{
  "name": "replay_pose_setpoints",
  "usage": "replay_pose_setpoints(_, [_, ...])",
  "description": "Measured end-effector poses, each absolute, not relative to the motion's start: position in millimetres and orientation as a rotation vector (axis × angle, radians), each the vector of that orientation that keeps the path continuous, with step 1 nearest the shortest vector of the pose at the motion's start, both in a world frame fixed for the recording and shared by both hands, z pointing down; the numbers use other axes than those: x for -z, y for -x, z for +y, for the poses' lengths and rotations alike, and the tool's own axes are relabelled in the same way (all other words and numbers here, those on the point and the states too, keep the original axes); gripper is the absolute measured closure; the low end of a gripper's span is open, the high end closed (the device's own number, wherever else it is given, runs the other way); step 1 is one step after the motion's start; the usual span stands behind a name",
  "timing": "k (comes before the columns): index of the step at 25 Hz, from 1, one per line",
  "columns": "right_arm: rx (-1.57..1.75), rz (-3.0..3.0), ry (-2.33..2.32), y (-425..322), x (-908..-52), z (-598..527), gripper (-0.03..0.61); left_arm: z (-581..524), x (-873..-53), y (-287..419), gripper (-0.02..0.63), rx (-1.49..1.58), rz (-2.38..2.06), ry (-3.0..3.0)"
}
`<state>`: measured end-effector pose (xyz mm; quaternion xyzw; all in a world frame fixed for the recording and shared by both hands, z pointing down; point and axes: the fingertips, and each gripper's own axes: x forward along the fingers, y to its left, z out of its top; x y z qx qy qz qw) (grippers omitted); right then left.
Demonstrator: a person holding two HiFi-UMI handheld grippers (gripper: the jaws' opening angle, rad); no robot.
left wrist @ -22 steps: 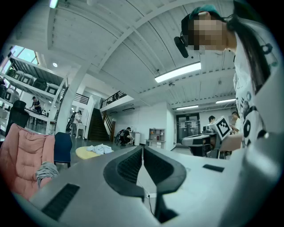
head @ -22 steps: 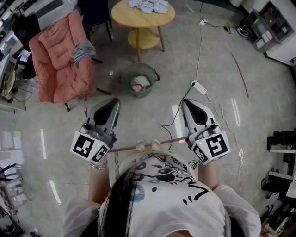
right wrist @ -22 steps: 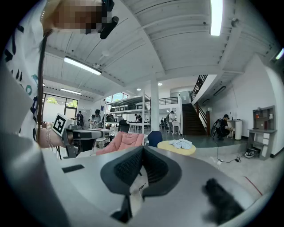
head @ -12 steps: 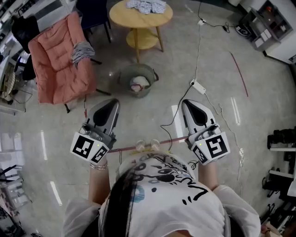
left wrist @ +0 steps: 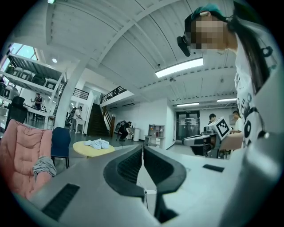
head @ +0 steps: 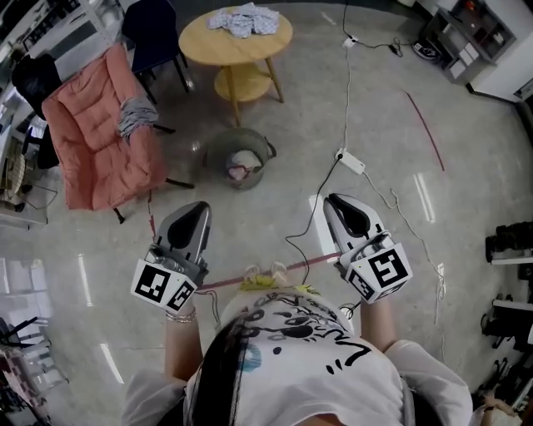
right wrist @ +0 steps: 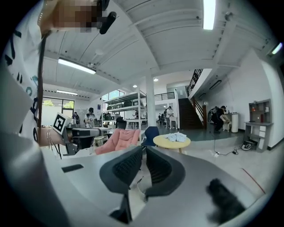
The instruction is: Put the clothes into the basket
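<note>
In the head view both grippers sit in the lower middle of the frame, on either side of the person's white printed shirt [head: 291, 349], their noses pointing up the frame over bare floor [head: 275, 225]. The left gripper [head: 198, 208] has its jaws pressed together with nothing between them; its own view shows the two dark pads [left wrist: 128, 166] meeting along a thin seam. The right gripper [head: 333, 202] is the same: jaws together, pinching nothing, the ribbed pads [right wrist: 126, 167] touching at their tips. The basket [head: 218, 141] stands on the floor in the upper middle of the head view, well apart from both grippers and nearer the left one, and a white and pink cloth [head: 241, 162] lies inside it. Above it, at the top of the frame, is a round yellow table [head: 208, 46] with crumpled light clothes [head: 241, 18] on top; the same heap shows at left centre of the left gripper view [left wrist: 97, 143] and at centre of the right gripper view [right wrist: 176, 137]. At upper left a pink chair [head: 96, 137] carries a striped garment [head: 132, 116] on its right edge. A dark blue chair [head: 150, 29] stands between the pink chair and the table. A white power strip [head: 350, 160] lies on the floor at right of the basket.
</note>
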<state>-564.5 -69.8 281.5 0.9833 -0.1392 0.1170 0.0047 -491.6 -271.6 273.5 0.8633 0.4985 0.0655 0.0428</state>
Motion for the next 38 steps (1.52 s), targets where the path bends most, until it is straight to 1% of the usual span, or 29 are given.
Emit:
replay_pose_setpoints(6, [-0.353,-0.366,-3.109,563,-282,-37,0.548,-237,-279,486,0.589,-0.227,1.575,-2.612])
replay_pose_setpoints(12, [-0.351,-0.298,-3.127,553,-283,-7,0.548,-210,-270,465,0.59,-0.204,1.622,-2.596])
replay_pose_setpoints(17, [-0.377,-0.286,-3.117,523,-287,10,0.548,-188,-286,435,0.589,-0.276,1.643,-2.558])
replay_pose_setpoints(26, [-0.374,-0.248,-3.119,461,-277,29,0.548,-156,-274,366,0.589,-0.251,1.714,-2.519])
replay_pose_setpoints(38, [-0.376,-0.137,-3.133,397,-277,46,0.548,-137,-276,289,0.59,-0.256,1.786,-2.474])
